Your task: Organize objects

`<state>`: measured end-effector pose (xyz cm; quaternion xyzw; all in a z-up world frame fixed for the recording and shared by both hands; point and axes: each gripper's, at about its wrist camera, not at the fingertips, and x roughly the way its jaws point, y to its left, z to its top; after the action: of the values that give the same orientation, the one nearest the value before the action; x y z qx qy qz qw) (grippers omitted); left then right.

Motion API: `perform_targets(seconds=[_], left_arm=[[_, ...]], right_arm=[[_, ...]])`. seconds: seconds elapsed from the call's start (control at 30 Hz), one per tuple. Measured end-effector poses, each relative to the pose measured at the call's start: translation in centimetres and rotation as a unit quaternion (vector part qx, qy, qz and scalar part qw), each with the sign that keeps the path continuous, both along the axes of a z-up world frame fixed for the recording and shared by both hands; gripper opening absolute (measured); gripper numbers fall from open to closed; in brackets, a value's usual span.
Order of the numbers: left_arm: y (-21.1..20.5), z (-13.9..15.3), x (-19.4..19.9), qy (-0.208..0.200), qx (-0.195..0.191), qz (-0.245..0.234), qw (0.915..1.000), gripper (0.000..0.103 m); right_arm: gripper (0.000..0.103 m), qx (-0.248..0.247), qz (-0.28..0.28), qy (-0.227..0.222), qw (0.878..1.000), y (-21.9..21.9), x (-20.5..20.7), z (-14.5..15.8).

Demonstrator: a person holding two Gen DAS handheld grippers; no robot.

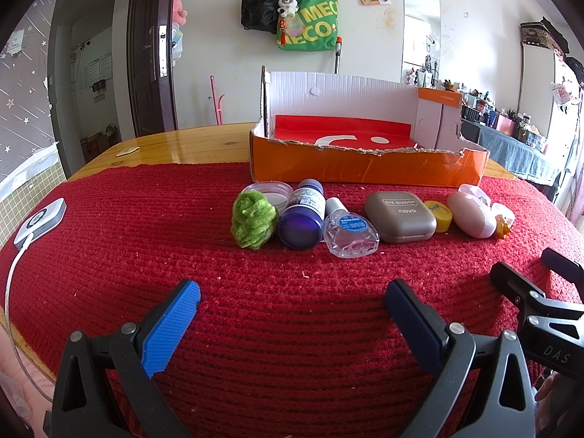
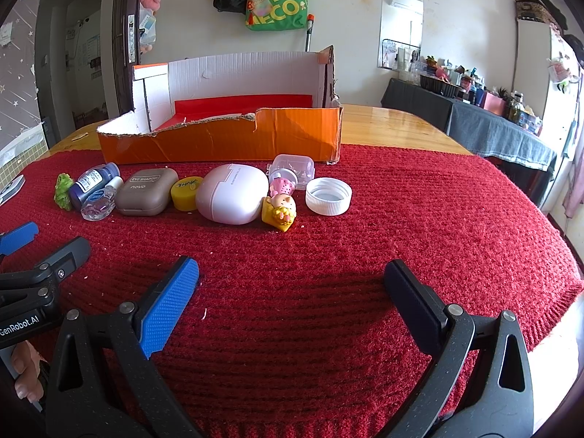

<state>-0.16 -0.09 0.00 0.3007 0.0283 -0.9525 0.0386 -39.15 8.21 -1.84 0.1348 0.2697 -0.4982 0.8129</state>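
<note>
A row of small objects lies on the red knitted cloth (image 1: 146, 241) in front of an orange cardboard box (image 1: 365, 168) (image 2: 226, 142): a green fuzzy ball (image 1: 253, 219), a purple bottle (image 1: 303, 215), a clear eye-drop bottle (image 1: 348, 231), a brown eyeshadow case (image 1: 399, 216) (image 2: 146, 191), a yellow cap (image 2: 186, 192), a pink oval case (image 2: 231, 193), a small doll figure (image 2: 281, 206), a clear small box (image 2: 294, 169) and a white lid (image 2: 328, 196). My left gripper (image 1: 292, 299) is open and empty, short of the row. My right gripper (image 2: 292, 277) is open and empty too.
A white device with a cable (image 1: 40, 221) lies at the cloth's left edge. The wooden table (image 2: 394, 127) extends behind the box. A clear round lid (image 1: 268, 191) sits behind the green ball. Bags hang on the far wall (image 1: 306, 18).
</note>
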Motion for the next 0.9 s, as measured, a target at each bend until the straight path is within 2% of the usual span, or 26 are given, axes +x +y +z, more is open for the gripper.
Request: perform_targets(seconds=[0.6, 0.9], left_arm=[[0.06, 0.14, -0.14, -0.003, 0.001, 0.015, 0.9999, 0.103], [0.19, 0.04, -0.52, -0.025, -0.003, 0.029, 0.9993, 0.103]], right_arm=[[0.103, 0.001, 0.008, 0.001, 1.0, -0.15, 0.15, 0.08], [0.103, 0.01, 0.015, 0.007, 1.0, -0.35, 0.05, 0.28]])
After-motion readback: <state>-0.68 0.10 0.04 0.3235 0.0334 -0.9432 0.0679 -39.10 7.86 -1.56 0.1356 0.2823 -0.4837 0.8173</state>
